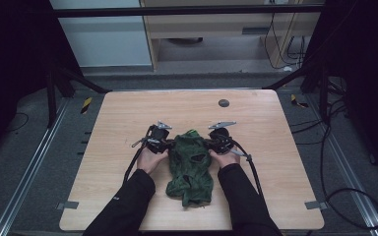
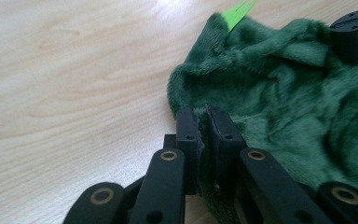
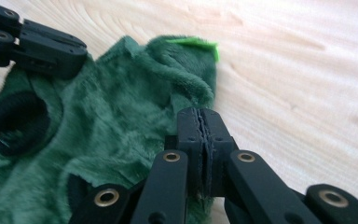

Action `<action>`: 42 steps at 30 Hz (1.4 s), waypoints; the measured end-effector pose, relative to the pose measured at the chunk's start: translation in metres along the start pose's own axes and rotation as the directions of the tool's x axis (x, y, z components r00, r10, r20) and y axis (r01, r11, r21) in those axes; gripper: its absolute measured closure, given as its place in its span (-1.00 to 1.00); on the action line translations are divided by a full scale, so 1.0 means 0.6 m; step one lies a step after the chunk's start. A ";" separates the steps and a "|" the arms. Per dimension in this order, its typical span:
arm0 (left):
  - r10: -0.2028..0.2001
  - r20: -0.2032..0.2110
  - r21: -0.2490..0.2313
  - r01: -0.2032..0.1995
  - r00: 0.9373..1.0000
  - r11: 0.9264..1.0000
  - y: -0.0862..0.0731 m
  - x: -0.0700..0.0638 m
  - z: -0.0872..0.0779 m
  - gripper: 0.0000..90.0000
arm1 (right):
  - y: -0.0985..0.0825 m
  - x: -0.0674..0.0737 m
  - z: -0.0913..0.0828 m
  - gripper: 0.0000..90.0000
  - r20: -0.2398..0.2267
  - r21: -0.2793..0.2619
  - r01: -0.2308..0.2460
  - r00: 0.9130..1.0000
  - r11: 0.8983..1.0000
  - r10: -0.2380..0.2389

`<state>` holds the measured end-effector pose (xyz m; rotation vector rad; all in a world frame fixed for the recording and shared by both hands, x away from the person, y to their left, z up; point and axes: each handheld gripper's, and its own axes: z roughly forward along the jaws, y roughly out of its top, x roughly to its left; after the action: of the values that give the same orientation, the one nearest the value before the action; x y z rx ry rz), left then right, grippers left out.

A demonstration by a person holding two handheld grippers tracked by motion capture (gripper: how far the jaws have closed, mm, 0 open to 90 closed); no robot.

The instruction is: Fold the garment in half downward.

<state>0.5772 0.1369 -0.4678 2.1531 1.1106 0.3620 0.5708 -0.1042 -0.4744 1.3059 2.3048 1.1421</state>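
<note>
Pinching green cloth (image 1: pixel 191 167) edges w/ L tongs (image 2: pixel 204 122) & R tongs (image 3: pixel 200 122)

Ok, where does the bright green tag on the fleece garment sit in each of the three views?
High view: the bright green tag sits at the far top edge of the green fleece garment, between the two grippers.
Left gripper view: the tag is at the top edge, right of centre.
Right gripper view: the tag is upper centre, on the garment's far corner.
Shared landmark: the light wooden table.

Small round dark disc (image 1: pixel 223 103) near the far edge of the light wooden table (image 1: pixel 128 113). Grey tape tabs (image 1: pixel 67 205) at both near corners.
</note>
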 end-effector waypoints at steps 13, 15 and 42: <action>0.045 -0.024 -0.108 -0.047 0.999 0.993 0.039 -0.012 -0.058 0.87 | 0.040 0.014 -0.040 0.96 -0.029 -0.098 0.033 0.999 0.995 -0.036; 0.050 -0.026 -0.114 -0.053 0.998 0.992 0.044 -0.013 -0.062 0.87 | 0.047 0.017 -0.045 0.96 -0.023 -0.100 0.044 0.999 0.994 -0.046; 0.160 -0.036 -0.159 -0.164 0.986 0.974 0.039 -0.051 -0.120 0.87 | 0.040 0.042 -0.103 0.96 -0.021 -0.118 0.161 0.986 0.980 -0.164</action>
<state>0.5361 0.1347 -0.3975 2.1050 0.8875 0.5336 0.5367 -0.1081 -0.4125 1.0447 2.2800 1.2280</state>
